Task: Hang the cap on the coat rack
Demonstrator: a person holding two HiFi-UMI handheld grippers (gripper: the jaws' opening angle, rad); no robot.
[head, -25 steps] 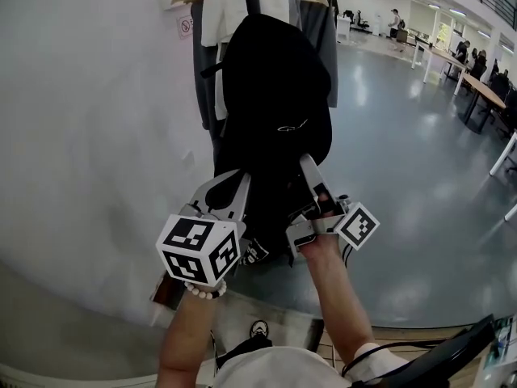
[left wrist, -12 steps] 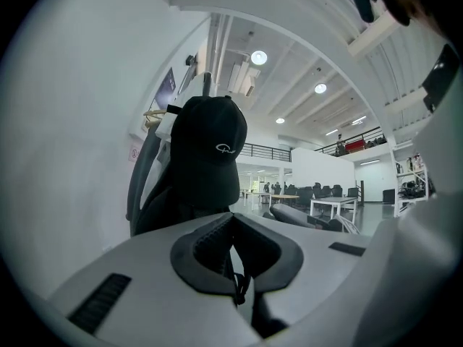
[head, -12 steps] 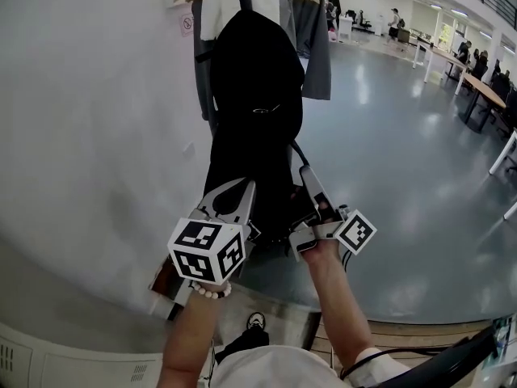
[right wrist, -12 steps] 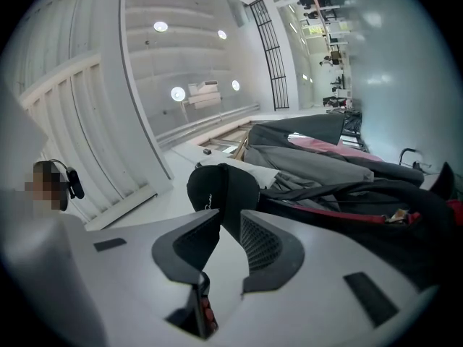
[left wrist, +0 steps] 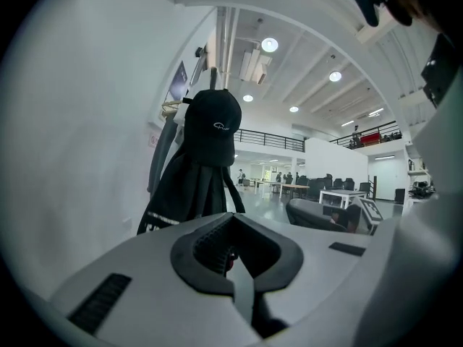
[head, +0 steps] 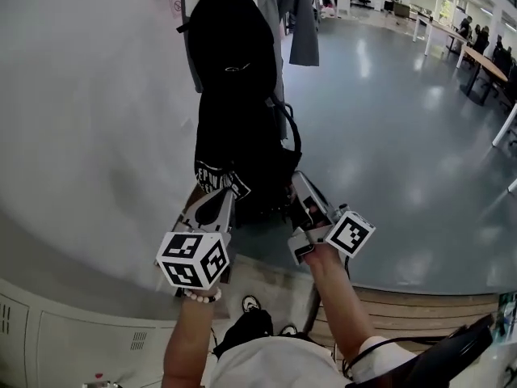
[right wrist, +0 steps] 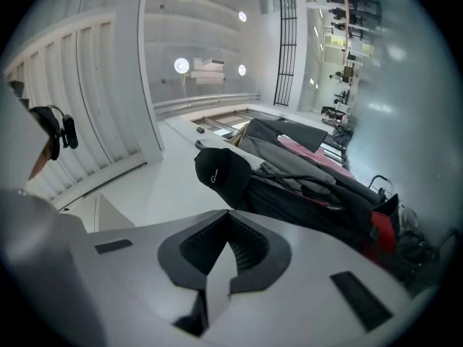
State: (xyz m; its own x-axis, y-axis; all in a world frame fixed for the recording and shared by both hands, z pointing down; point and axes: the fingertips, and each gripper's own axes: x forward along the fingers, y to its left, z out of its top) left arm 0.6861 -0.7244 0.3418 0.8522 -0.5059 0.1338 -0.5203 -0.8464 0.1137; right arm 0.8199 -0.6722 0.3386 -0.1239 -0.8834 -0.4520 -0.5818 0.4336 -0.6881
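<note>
The one black cap hung on top of the coat rack, over one black jacket. Below it, the left gripper and the right gripper were both pressed together, holding nothing.

My two grey tongs, each with a marker cube

The left gripper and right gripper have pale grey shells, black ribbed pads and white cubes printed with black squares. I wear a white short-sleeved top and a pale bead bracelet (left wrist).
</note>
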